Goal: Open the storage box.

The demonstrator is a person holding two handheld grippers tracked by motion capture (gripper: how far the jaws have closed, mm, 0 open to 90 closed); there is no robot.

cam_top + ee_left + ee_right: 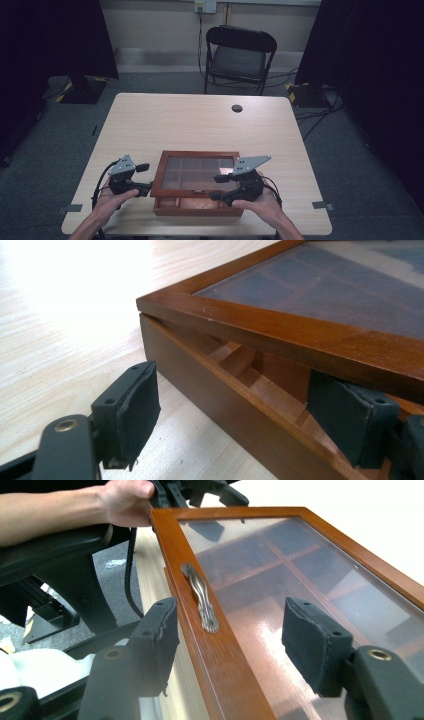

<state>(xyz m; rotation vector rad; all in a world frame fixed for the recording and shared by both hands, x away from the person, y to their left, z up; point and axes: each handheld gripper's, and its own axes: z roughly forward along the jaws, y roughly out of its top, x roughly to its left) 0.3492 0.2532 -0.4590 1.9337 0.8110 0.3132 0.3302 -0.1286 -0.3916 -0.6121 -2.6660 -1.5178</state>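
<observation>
Between the parted left tongs and right tongs lies the wooden box, lid ajar.

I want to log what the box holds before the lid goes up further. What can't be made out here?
- Compartment contents: the wooden box shows them dimly through its reflective glass lid.
- Box interior, left gripper view: mostly covered by the lid frame.
- Box's back hinges: behind the lid.
</observation>
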